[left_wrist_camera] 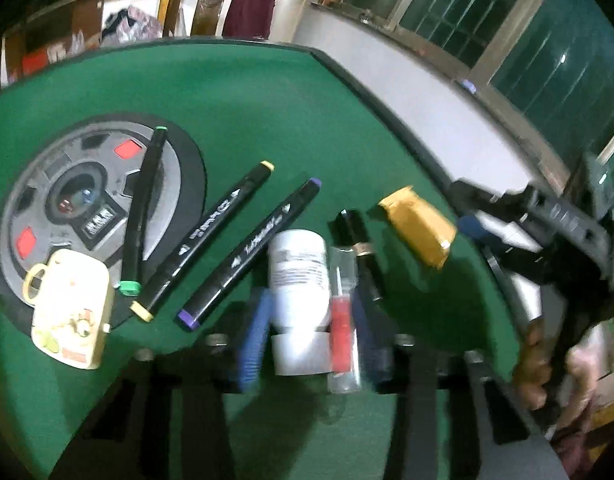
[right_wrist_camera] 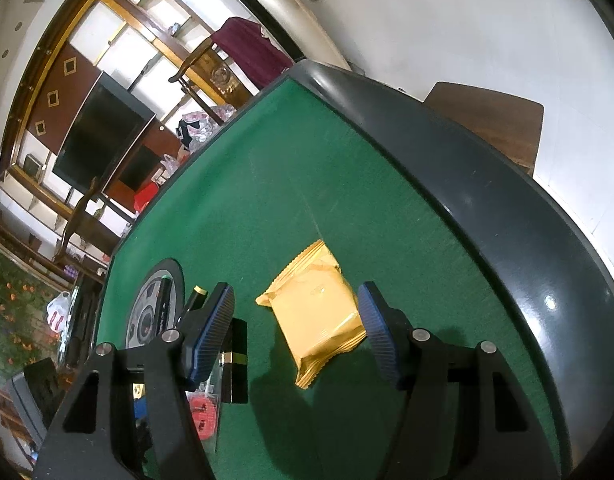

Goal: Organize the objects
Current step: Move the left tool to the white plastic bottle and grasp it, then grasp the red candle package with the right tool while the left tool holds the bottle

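The white bottle [left_wrist_camera: 301, 276] and clear tube [left_wrist_camera: 344, 320] are flanked by the left gripper [left_wrist_camera: 307, 344], narrowed about them; pad contact cannot be told. The right gripper [right_wrist_camera: 297, 334] is held wide open, with the yellow packet [right_wrist_camera: 315, 316] between its pads untouched, toward 12 o'clock.

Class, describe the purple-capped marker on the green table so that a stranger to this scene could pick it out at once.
Start at the round grey disc set into the green table. Three black markers lie fanned out beside it. The purple-capped marker is the one farthest from the disc, next to the white bottle; its neighbours have yellow and green caps.
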